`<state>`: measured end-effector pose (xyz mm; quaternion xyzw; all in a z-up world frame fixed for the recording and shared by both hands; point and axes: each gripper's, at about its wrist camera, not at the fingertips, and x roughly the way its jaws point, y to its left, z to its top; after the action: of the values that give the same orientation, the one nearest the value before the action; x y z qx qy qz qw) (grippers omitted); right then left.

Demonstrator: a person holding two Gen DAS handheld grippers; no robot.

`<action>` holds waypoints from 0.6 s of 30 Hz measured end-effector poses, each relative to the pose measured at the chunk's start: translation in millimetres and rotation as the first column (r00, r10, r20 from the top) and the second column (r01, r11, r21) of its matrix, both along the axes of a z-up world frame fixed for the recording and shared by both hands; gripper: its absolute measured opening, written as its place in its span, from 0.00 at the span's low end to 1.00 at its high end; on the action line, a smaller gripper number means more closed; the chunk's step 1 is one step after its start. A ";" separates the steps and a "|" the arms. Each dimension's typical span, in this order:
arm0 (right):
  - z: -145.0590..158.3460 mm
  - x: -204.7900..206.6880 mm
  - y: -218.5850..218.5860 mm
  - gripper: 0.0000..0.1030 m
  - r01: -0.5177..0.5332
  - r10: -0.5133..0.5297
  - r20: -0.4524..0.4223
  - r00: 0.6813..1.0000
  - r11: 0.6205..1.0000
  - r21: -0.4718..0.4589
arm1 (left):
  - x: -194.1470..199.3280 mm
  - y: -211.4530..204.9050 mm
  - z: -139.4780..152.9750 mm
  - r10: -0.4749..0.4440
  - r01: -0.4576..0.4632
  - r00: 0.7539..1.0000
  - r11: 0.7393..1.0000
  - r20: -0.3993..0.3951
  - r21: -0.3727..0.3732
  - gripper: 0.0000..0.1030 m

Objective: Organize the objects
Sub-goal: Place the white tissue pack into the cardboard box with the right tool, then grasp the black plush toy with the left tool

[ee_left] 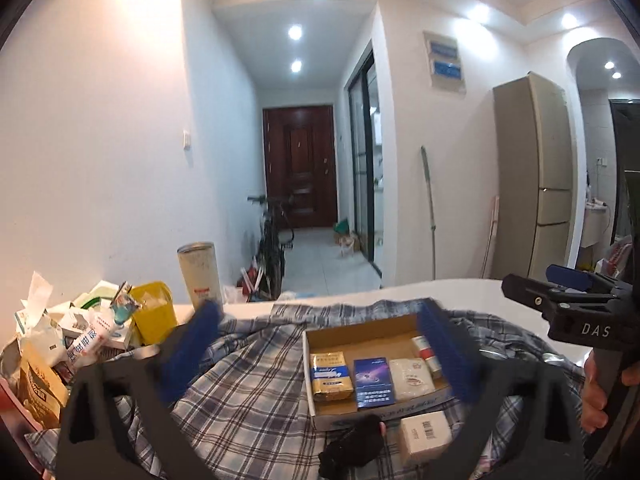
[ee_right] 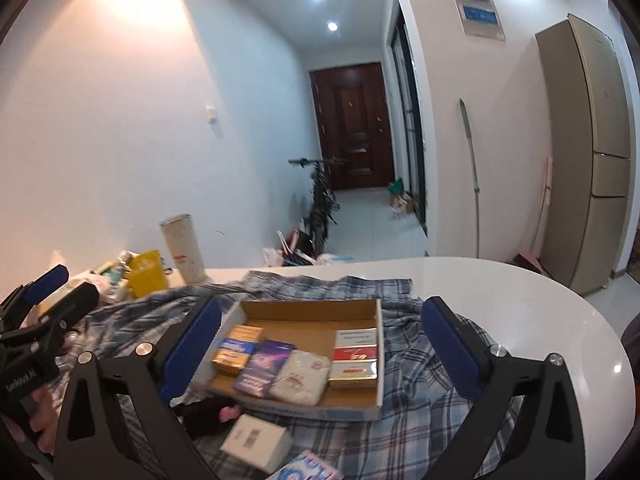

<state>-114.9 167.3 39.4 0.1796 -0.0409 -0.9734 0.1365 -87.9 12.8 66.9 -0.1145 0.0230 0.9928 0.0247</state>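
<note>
A shallow cardboard box (ee_left: 362,330) (ee_right: 312,312) lies on a plaid cloth (ee_left: 248,392) (ee_right: 404,412). Inside it sit a gold pack (ee_left: 331,376) (ee_right: 236,350), a blue pack (ee_left: 373,382) (ee_right: 264,366), a white packet (ee_left: 412,376) (ee_right: 302,376) and a red-and-white box (ee_right: 355,354). A small white box (ee_left: 426,436) (ee_right: 256,444) and a black object (ee_left: 352,446) (ee_right: 206,410) lie in front of it. My left gripper (ee_left: 320,354) is open and empty above the box. My right gripper (ee_right: 320,350) is open and empty, its jaws either side of the box.
A white oval table (ee_right: 520,292) holds the cloth. At its left stand a yellow container (ee_left: 154,316) (ee_right: 146,272), a tall white cup (ee_left: 200,272) (ee_right: 183,248) and a heap of packets (ee_left: 44,348). A blue pack (ee_right: 308,468) lies at the near edge.
</note>
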 end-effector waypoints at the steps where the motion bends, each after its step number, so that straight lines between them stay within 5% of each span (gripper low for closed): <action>1: 0.7 7.0 0.0 0.98 0.000 0.000 -0.012 1.000 1.000 -0.003 | 4.8 -0.2 -0.4 -0.005 0.005 1.000 1.000 -0.010 0.007 1.00; 5: -1.7 28.9 1.1 1.00 0.022 -0.023 -0.056 0.998 1.000 -0.020 | 17.7 -0.8 -10.0 -0.021 0.021 0.999 1.000 -0.034 0.014 1.00; 10: -24.4 34.6 4.7 1.00 0.002 -0.003 -0.034 0.999 1.000 -0.019 | 11.2 -11.3 -32.9 -0.062 0.054 0.996 0.992 0.062 0.113 1.00; 15: -47.4 35.4 6.8 1.00 0.076 -0.072 -0.134 0.988 0.997 0.027 | 0.2 -17.9 -63.3 -0.024 0.016 0.998 0.991 0.064 0.133 1.00; 18: -53.0 29.8 8.6 1.00 0.081 -0.078 -0.103 0.992 0.996 0.032 | -19.7 -21.9 -76.8 -0.052 0.020 0.981 0.986 0.186 0.168 1.00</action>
<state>-85.1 175.8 -13.6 0.1307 -0.0235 -0.9865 0.0962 -107.5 -9.0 -9.8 -0.2058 -0.0597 0.9753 0.0542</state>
